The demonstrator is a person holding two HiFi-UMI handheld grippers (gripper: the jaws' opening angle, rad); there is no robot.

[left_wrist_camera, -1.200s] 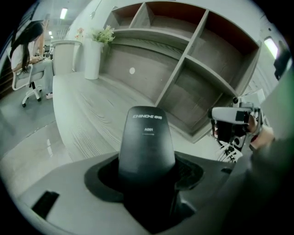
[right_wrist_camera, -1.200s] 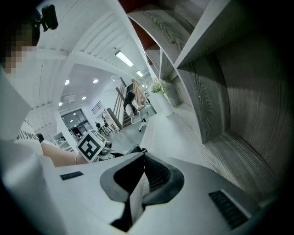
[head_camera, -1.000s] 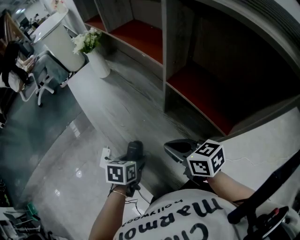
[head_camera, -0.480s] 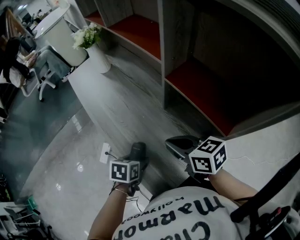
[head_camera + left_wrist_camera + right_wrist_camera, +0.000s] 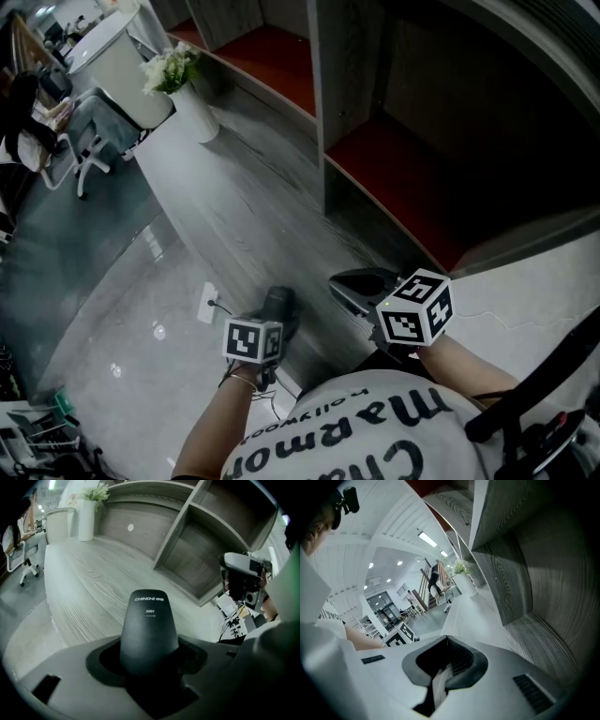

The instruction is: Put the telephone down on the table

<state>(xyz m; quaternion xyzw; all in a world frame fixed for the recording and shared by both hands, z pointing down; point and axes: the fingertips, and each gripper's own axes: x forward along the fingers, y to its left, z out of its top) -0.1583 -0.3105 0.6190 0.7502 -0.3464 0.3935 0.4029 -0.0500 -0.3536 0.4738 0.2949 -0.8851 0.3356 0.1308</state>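
The telephone [image 5: 149, 630], a stiff, smooth black plastic handset (light, probably a little slippery), is best held across its 2 narrow sides. The left gripper [image 5: 149, 670] pinches it there, over the near edge of the grey wooden table [image 5: 234, 216]. The right gripper [image 5: 443, 677] has its jaws pressed together, empty. Compared with 1 second ago, the left gripper is slightly lower and the right is unmoved.

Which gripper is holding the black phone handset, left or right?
The left gripper: the black handset sits clamped in it, while the right gripper is shut and empty.
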